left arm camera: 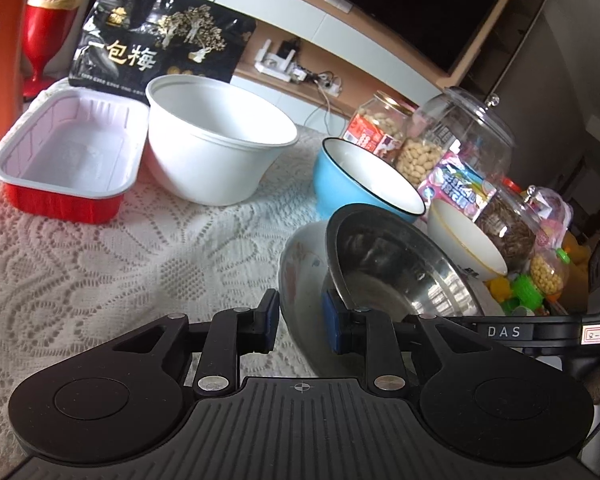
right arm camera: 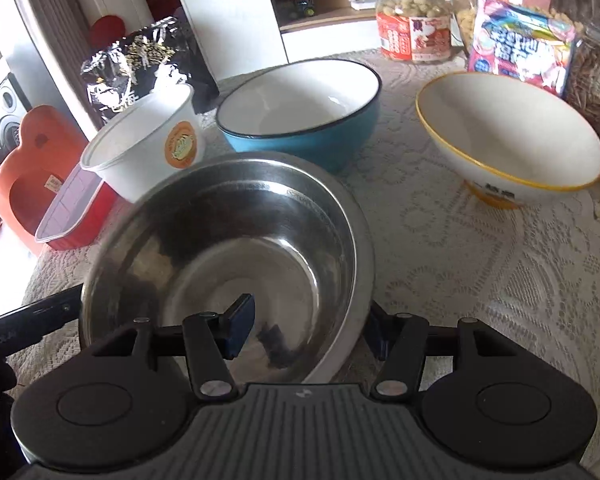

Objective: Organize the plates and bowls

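A steel bowl (left arm camera: 396,268) (right arm camera: 220,248) sits tilted inside a pale flowered bowl (left arm camera: 300,260) (right arm camera: 334,360) on the lace cloth. My right gripper (right arm camera: 308,330) is shut on the steel bowl's near wall, one pad inside and one outside; its body (left arm camera: 504,332) reaches in from the right. The jaws of my left gripper (left arm camera: 300,322) straddle the flowered bowl's rim, open, with slack around it. Beyond stand a large white bowl (left arm camera: 220,148) (right arm camera: 140,148), a blue bowl (left arm camera: 360,184) (right arm camera: 300,112) and a yellow-rimmed white bowl (left arm camera: 464,240) (right arm camera: 508,136).
A red foil tray (left arm camera: 68,160) (right arm camera: 72,216) lies at the far left. A black snack bag (left arm camera: 156,40), a peanut jar (left arm camera: 380,128) (right arm camera: 414,20), a candy bag (right arm camera: 520,44) and glass jars (left arm camera: 468,128) crowd the back and right. An orange chair (right arm camera: 32,168) stands off the table's left edge.
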A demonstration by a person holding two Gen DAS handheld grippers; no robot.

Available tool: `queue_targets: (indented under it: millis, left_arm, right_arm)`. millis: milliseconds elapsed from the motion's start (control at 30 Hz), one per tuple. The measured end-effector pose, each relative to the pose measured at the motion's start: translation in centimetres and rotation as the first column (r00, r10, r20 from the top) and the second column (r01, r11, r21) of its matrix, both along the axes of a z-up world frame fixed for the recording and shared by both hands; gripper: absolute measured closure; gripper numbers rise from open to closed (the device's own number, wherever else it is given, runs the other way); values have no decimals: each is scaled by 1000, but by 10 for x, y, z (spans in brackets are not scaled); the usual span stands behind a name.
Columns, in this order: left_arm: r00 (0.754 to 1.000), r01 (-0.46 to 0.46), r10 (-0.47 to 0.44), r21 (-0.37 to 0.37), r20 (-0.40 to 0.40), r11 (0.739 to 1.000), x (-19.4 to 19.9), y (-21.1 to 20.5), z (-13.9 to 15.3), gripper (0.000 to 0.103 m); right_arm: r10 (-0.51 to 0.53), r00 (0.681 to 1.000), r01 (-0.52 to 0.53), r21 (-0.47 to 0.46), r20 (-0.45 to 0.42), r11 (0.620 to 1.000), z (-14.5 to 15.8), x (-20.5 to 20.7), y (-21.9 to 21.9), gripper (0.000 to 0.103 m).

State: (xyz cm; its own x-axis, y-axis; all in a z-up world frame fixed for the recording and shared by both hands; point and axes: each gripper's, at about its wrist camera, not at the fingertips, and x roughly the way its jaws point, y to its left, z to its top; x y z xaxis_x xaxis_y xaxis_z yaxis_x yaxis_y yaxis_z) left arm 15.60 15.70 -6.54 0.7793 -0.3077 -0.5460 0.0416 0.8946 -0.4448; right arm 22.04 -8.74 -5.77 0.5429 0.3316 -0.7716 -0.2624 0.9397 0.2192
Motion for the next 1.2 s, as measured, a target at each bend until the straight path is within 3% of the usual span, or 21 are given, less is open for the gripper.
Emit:
queue_targets:
  millis: [233,733,833,933,1033,1200]
  left_arm:
    - [1000,-6,6,-16,7,1000,0,1,-1,76]
    - [1000,-22,22,9,13,1000,4,1,-3,81]
    - [998,-63,62,31,30,998,-1,3,7,81]
    - [995,-87,87,3,43,996,-5,8,15,80]
    - [997,-78,79,-28,27,997,-6,4,18,80]
    - [998,-69,69,44,7,997,-6,-17,24,80]
  right_arm:
    - [7,999,-5,-57,39,998,-2,-6,8,45]
    - [-1,999,3,-59,45,998,-1,-7,11,40]
    - [9,995,-3,-62,97,998,7,-12,7,40]
    - [24,987,-12,-77,158,997,16,-17,4,40]
    - [31,986,-20,-65,166,998,18,-17,-1,39]
    - [17,986,-12,-32,165,999,16,-21,-15,39]
